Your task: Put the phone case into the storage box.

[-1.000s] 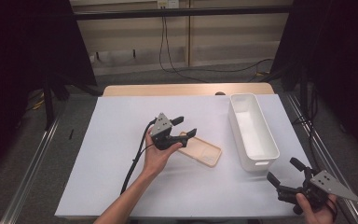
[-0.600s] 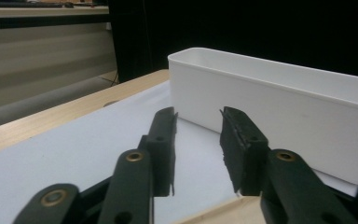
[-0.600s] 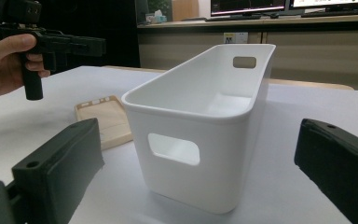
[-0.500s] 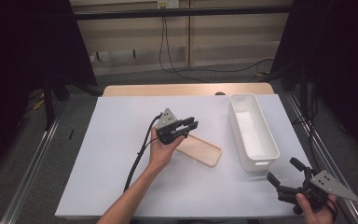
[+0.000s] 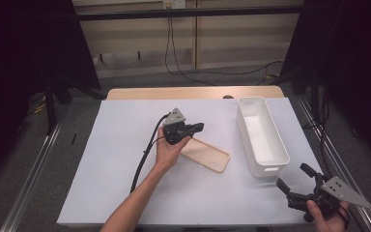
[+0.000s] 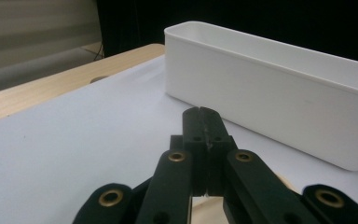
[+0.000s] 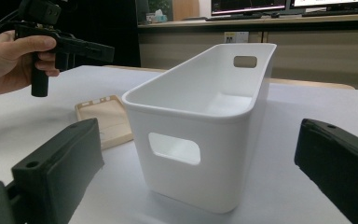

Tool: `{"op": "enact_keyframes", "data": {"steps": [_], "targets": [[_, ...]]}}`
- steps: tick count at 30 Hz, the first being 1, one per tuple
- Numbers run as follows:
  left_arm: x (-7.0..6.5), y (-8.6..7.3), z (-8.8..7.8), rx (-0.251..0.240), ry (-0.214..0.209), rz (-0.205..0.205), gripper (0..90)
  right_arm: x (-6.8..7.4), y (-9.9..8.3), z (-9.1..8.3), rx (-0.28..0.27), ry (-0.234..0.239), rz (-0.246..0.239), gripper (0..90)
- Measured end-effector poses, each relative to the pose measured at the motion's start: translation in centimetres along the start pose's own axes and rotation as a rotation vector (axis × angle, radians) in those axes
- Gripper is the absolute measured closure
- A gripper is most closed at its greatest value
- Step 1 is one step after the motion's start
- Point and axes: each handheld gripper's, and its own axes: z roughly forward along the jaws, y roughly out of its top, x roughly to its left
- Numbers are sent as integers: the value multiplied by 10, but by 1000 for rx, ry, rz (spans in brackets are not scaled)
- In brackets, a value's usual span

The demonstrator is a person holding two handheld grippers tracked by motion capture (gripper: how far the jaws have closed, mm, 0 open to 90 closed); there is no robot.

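Observation:
A tan phone case (image 5: 205, 153) (image 7: 103, 119) lies flat on the white table cover, left of a long white bin (image 5: 245, 130) (image 6: 261, 84) (image 7: 223, 116). My left gripper (image 5: 200, 126) (image 6: 200, 112) (image 7: 107, 52) hovers just beyond the case's far end and points toward the bin. Its jaws are pressed together with nothing between them. My right gripper (image 5: 292, 176) (image 7: 200, 140) is at the table's near right corner, facing the bin's near end. It is open wide and empty.
The white cover (image 5: 121, 169) spans the table, with a strip of bare wood (image 5: 193, 93) along the far edge. The left gripper's black cable (image 5: 142, 162) trails back beside the forearm. The bin has handle cutouts (image 7: 175, 148) and nothing inside it.
The left gripper's jaws have gone from open to shut. It has drifted a little away from the phone case toward the bin. The case and the right gripper have stayed put.

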Motion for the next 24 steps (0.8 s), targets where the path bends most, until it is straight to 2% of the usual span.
{"op": "enact_keyframes", "data": {"steps": [6, 8, 11, 13, 15, 17, 20, 24], "targets": [[6, 4, 3, 89, -2, -19, 900, 0, 0, 0, 3, 0, -1, 5], [8, 6, 4, 123, 4, -14, 900, 0, 0, 0, 3, -3, 0, 4], [9, 8, 7, 152, -2, -35, 900, 0, 0, 0, 3, -3, -1, 5], [10, 9, 9, 187, 8, -20, 900, 0, 0, 0, 4, -1, 0, 4], [12, 11, 11, 221, 13, -30, 900, 0, 0, 1, 5, -2, -1, 4], [13, 12, 14, 252, 19, -21, 900, 0, 0, 1, 4, -2, -1, 4], [13, 14, 17, 287, 18, -24, 900, 0, 0, 0, 4, -1, -1, 4], [15, 17, 22, 310, 19, -31, 900, 0, 0, 0, 4, -1, -1, 4]]}}
